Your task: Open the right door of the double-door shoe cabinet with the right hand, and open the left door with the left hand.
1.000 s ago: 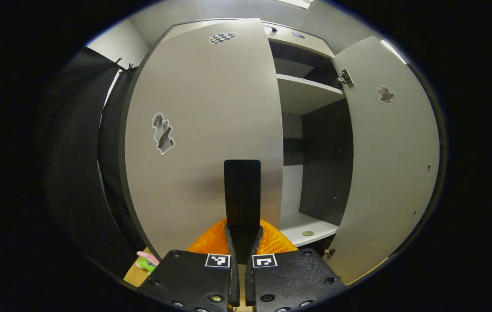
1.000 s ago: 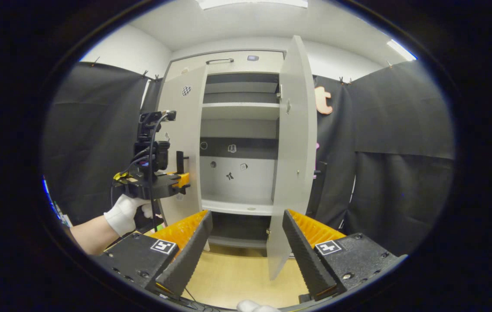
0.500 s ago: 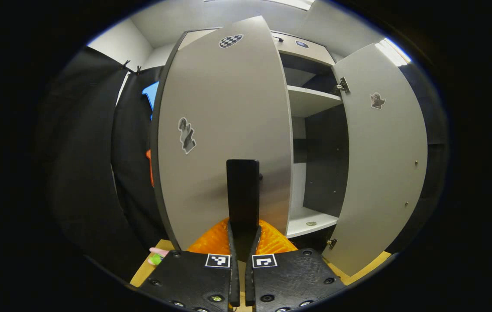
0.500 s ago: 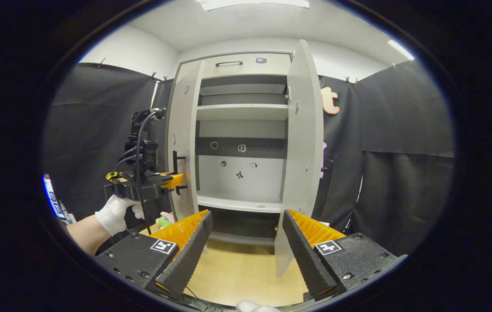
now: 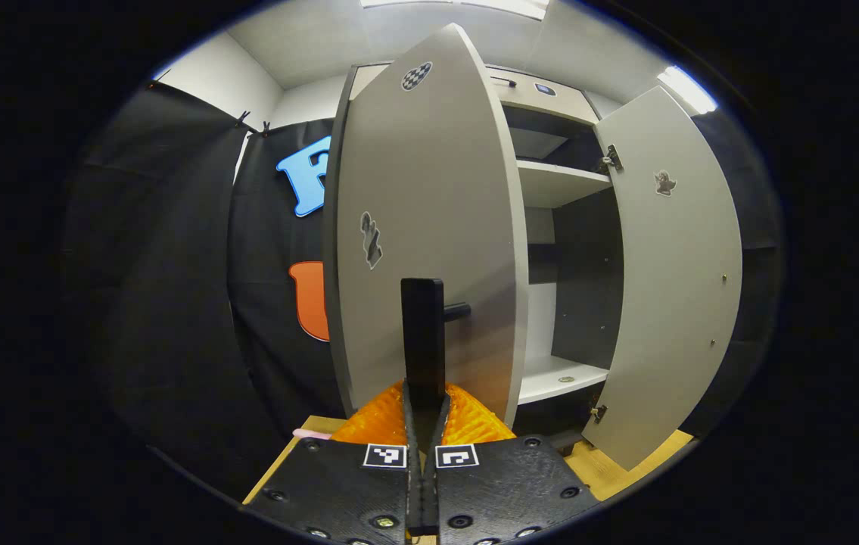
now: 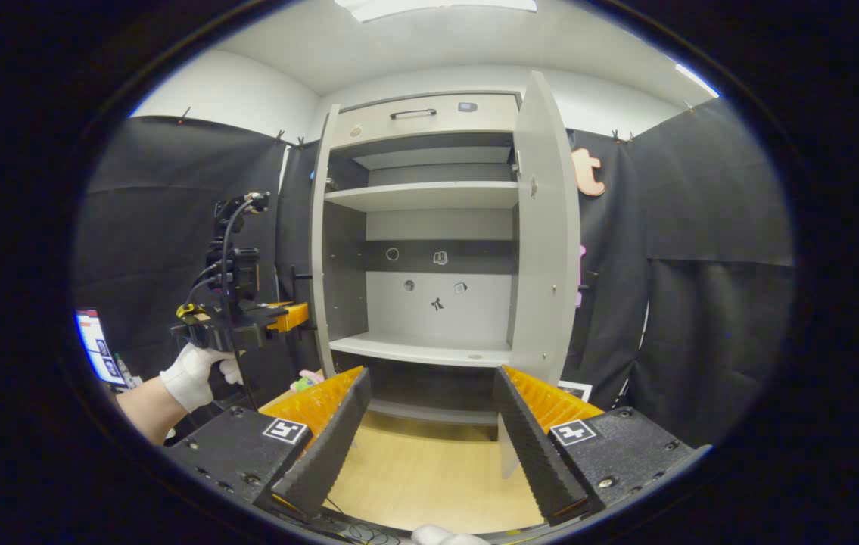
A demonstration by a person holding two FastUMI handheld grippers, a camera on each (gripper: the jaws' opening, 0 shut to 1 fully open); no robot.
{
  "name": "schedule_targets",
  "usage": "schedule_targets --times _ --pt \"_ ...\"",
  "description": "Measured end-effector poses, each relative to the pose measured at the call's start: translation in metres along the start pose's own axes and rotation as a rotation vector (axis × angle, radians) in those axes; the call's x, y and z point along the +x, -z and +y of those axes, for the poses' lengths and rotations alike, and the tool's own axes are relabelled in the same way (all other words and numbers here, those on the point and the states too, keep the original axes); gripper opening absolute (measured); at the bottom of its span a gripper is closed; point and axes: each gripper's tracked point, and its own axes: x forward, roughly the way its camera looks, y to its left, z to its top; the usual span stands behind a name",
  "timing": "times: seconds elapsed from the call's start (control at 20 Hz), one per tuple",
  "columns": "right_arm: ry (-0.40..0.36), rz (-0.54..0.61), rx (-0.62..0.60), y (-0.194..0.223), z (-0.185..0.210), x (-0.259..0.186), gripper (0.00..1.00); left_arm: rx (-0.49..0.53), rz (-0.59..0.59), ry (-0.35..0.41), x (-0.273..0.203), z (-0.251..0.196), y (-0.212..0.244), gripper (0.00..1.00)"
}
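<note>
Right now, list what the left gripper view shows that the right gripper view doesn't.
Left gripper view: the left door seen on its outer face, with door stickers, and the left gripper shut on the handle up close.
Right gripper view: a gloved hand holding that gripper from the side, the open right gripper, and back-panel stickers.
Both: the right door swung open, the shelves, the floor.
</note>
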Motion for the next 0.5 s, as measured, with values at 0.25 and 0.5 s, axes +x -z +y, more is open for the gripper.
schedule_targets --times 0.25,0.5 --pt "-0.039 -0.004 0.008 0.001 0.014 0.001 1.0 0.01 -0.003 -0.03 -0.011 0.022 0.001 0.0" --pt "-0.074 0.006 0.017 0.006 0.026 0.004 1.0 0.01 -0.008 -0.018 -0.018 0.038 0.002 0.08"
